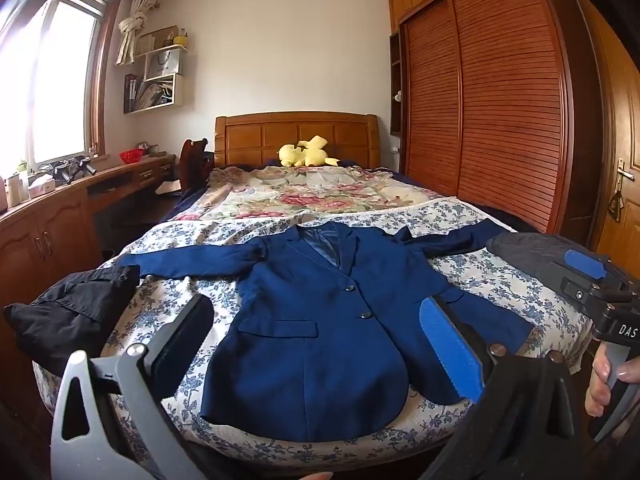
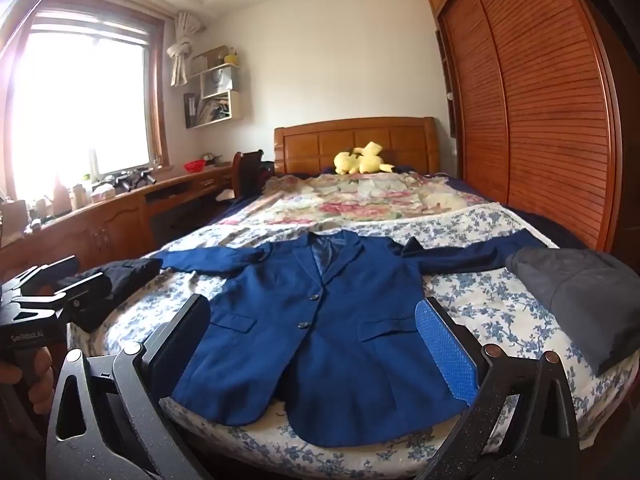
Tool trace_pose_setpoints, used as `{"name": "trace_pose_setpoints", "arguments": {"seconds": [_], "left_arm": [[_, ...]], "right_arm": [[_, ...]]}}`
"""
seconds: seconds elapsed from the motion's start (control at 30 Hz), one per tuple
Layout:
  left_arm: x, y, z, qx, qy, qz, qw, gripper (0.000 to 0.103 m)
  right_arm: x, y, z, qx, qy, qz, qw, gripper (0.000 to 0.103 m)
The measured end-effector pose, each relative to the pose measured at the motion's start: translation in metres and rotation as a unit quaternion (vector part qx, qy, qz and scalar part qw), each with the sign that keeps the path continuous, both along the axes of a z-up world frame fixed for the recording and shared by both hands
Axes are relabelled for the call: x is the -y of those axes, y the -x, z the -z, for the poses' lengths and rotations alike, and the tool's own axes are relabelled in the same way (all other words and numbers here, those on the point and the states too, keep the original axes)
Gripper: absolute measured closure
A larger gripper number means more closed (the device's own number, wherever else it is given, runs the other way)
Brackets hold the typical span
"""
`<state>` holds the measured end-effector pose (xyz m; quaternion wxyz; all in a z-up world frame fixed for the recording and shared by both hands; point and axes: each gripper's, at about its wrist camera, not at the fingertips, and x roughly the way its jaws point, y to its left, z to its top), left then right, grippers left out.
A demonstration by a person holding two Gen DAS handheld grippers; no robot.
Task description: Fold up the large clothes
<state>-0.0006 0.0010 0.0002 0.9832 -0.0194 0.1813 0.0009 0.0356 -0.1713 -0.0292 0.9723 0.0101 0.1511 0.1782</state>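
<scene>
Blue blazer (image 1: 320, 332): laid flat and face up on the bed (image 1: 500, 292), near its foot, sleeves stretched out to either side, front buttoned. Left hand-held gripper (image 1: 320, 354) and right hand-held gripper (image 2: 316, 350): each with fingers spread wide and nothing between them, poised above the blazer's lower hem without touching it. Black garment (image 1: 68, 320) at the bed's left edge, dark grey garment (image 2: 580, 296) at its right, yellow plush toy (image 1: 306, 152) by the headboard.

Daylight from blown-out window (image 2: 80, 108); room evenly lit; strong fisheye bending, dark corners.
</scene>
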Motion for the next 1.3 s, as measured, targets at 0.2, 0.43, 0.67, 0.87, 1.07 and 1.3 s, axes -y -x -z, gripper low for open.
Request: {"name": "trace_pose_setpoints", "arguments": {"seconds": [0.2, 0.43, 0.67, 0.87, 1.07, 1.3], "left_arm": [[0.0030, 0.0023, -0.0015, 0.000, -0.003, -0.002, 1.0000, 0.000], [-0.0013, 0.0018, -0.0008, 0.002, -0.002, 0.000, 1.0000, 0.000], [-0.0031, 0.0031, -0.0018, 0.003, -0.004, 0.000, 1.0000, 0.000], [-0.0042, 0.0041, 0.0018, 0.001, -0.003, -0.002, 1.0000, 0.000], [-0.0052, 0.0036, 0.0033, -0.002, -0.003, -0.002, 1.0000, 0.000], [-0.0034, 0.0030, 0.0048, -0.001, -0.006, -0.002, 1.0000, 0.000]], "right_arm": [[0.0006, -0.0003, -0.0004, -0.004, 0.002, -0.001, 1.000, 0.000], [-0.0011, 0.0016, -0.0004, 0.000, 0.004, -0.001, 1.000, 0.000], [-0.0009, 0.0011, -0.0006, 0.000, 0.004, 0.000, 1.000, 0.000], [0.0002, -0.0011, 0.0006, -0.004, 0.003, 0.000, 1.000, 0.000], [-0.0002, -0.0038, 0.0002, -0.010, 0.004, 0.001, 1.000, 0.000], [-0.0009, -0.0038, 0.0003, -0.010, 0.003, 0.001, 1.000, 0.000]]}}
